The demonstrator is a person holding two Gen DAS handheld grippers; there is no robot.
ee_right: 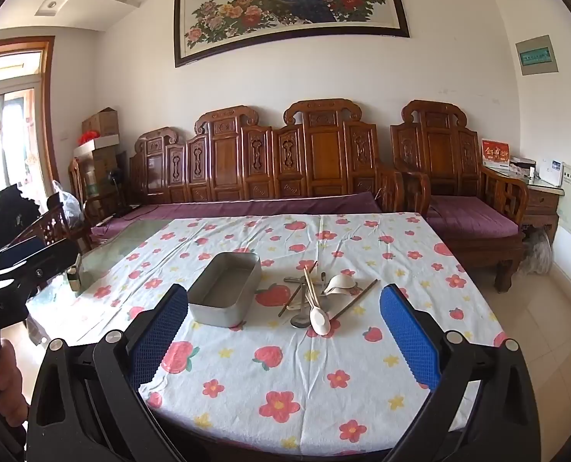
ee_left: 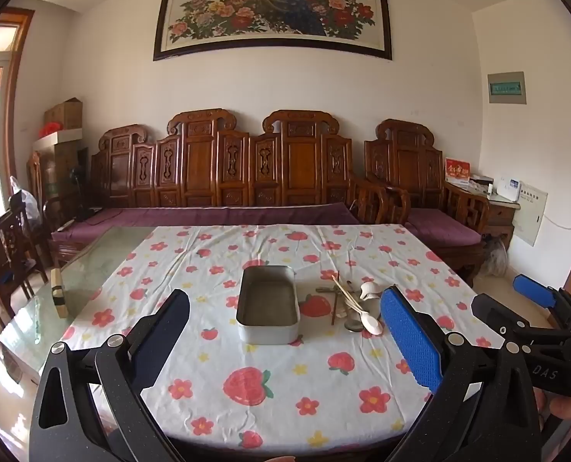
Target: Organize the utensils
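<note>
A grey metal tin (ee_left: 268, 304) (ee_right: 225, 288) stands empty in the middle of the flowered tablecloth (ee_left: 285, 377). To its right lies a loose pile of utensils (ee_left: 352, 300) (ee_right: 316, 296): white ceramic spoons (ee_right: 320, 319), a metal spoon (ee_right: 300, 321), and wooden chopsticks (ee_right: 352, 300). My left gripper (ee_left: 285, 308) hovers open near the front table edge, short of the tin, nothing between its fingers. My right gripper (ee_right: 283, 304) is open too, short of the pile, empty. The right gripper (ee_left: 531, 296) also shows at the right of the left wrist view.
A bare glass strip of the table (ee_left: 73, 292) lies left of the cloth, with a small wooden block (ee_left: 59, 292) on it. A carved wooden sofa (ee_left: 246, 177) with purple cushions runs behind the table. Wooden chairs (ee_left: 4, 254) stand at the left.
</note>
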